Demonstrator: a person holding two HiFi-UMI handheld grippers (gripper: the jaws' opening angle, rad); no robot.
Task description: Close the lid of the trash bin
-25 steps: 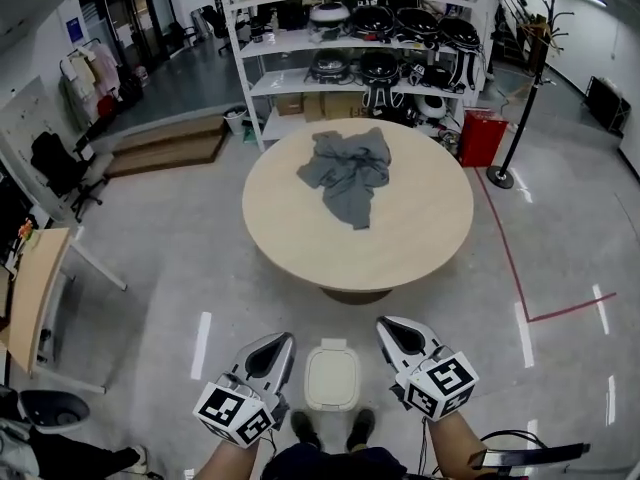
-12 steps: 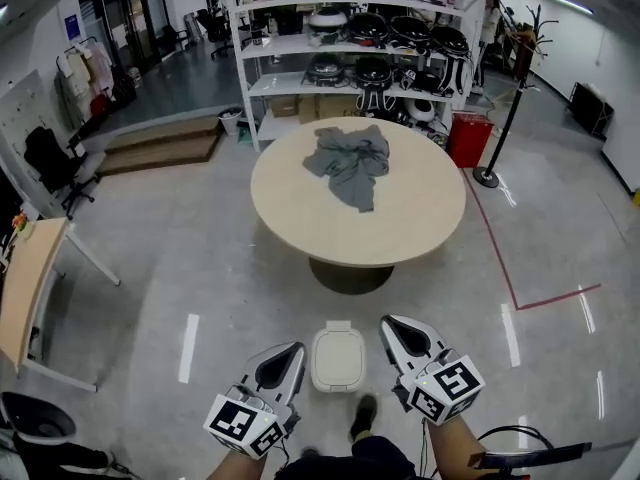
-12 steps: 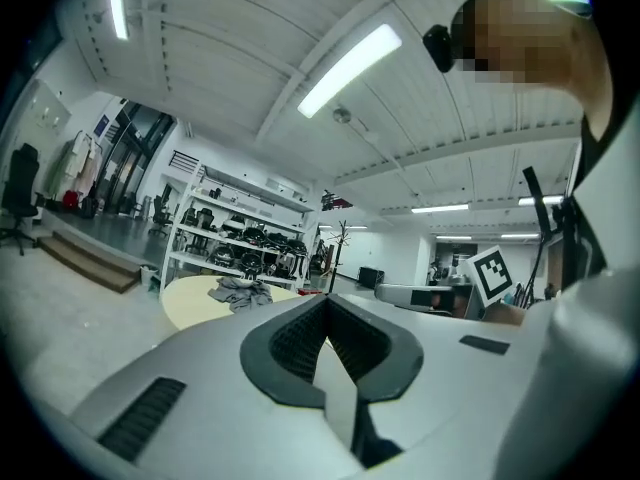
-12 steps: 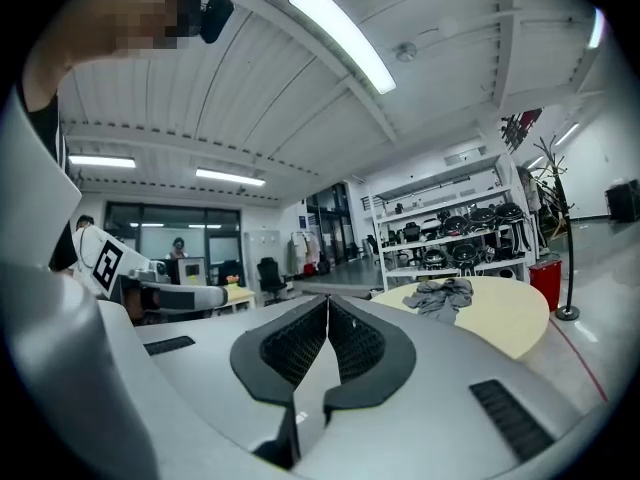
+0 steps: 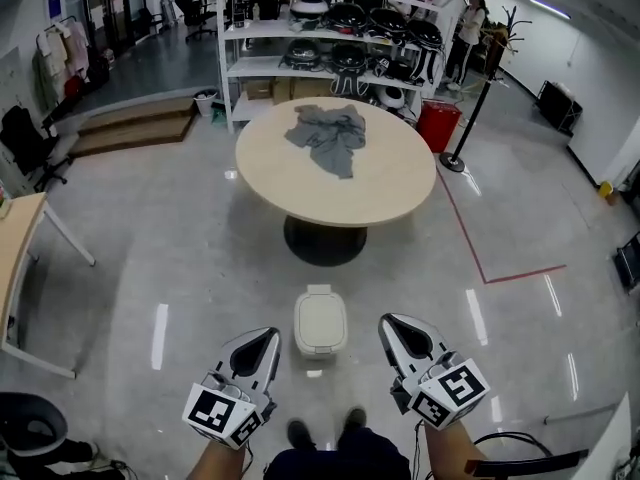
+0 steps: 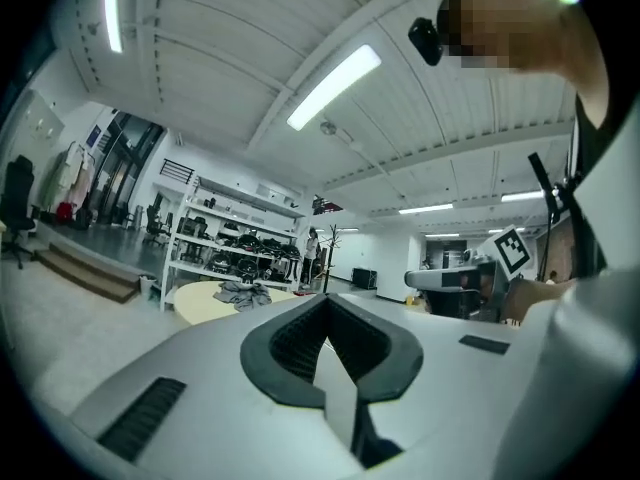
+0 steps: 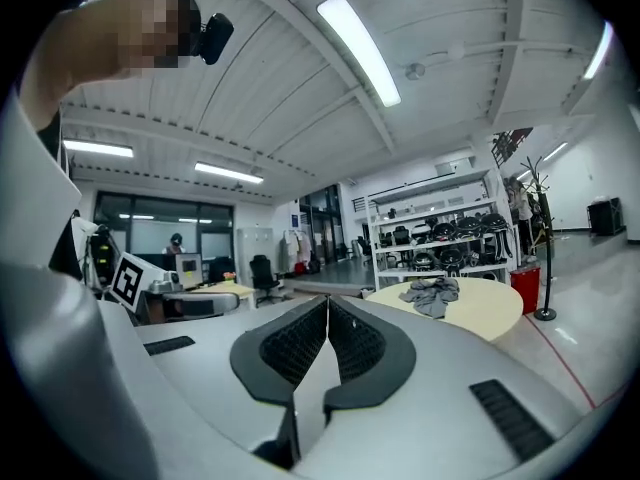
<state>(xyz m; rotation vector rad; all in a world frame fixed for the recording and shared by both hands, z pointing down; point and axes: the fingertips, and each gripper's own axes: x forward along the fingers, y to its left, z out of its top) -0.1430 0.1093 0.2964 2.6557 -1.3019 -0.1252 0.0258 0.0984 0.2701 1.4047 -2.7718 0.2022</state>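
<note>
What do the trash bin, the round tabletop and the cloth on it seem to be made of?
Trash bin: likely plastic, smooth off-white moulded lid. Round tabletop: probably wood or laminate, matte pale beige. Cloth: soft grey fabric, crumpled in folds.

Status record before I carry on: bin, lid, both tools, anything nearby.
bin: white trash bin on the floor, on the near side of the round table
lid: lid looks down flat on the bin
left tool: jaws together, empty, left of the bin, not touching it
right tool: jaws together, empty, right of the bin, not touching it
table top: crumpled grey cloth
</note>
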